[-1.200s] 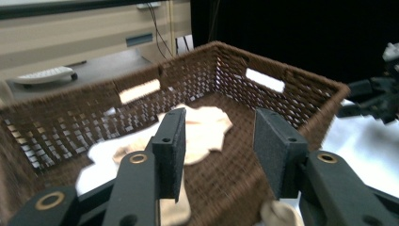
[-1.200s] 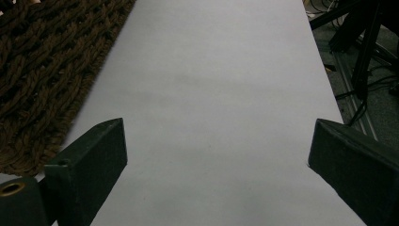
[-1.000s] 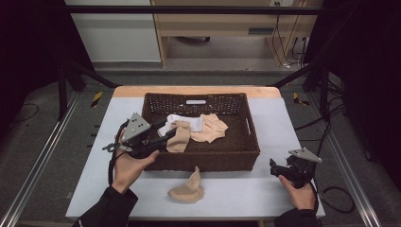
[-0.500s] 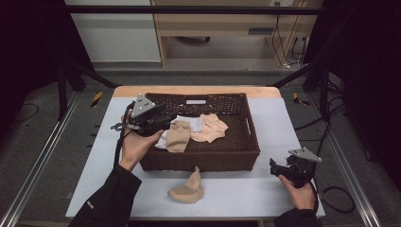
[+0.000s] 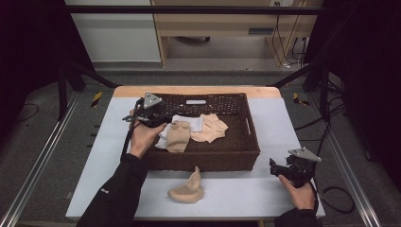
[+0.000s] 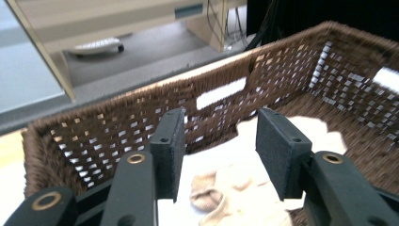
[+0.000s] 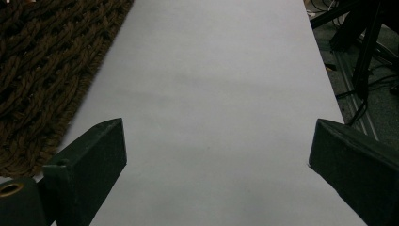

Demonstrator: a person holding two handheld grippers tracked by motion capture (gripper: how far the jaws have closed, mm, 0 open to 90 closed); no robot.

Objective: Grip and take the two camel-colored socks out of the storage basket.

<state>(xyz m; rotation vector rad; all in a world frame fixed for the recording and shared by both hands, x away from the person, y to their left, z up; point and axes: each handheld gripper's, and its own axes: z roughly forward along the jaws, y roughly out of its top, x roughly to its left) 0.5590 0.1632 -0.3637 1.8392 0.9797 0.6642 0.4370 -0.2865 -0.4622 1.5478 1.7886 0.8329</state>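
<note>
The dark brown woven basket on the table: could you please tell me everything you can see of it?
The dark brown woven basket is rectangular and open-topped, wicker by its look, with slot handles in its walls. It stands upright on the white tabletop. Inside lie beige socks and a white cloth. The left gripper reaches over its left rim.

the high view looks down on the whole table (image 5: 283, 123); both gripper views sit close, sharing the basket (image 6: 291, 70).

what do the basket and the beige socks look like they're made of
Basket: woven wicker or a rattan-like fibre, dark brown and matt; the plaited strands and open gaps in its wall show. Beige socks, and the one on the table: soft thin knit fabric, probably cotton or nylon; they lie limp and creased.
</note>
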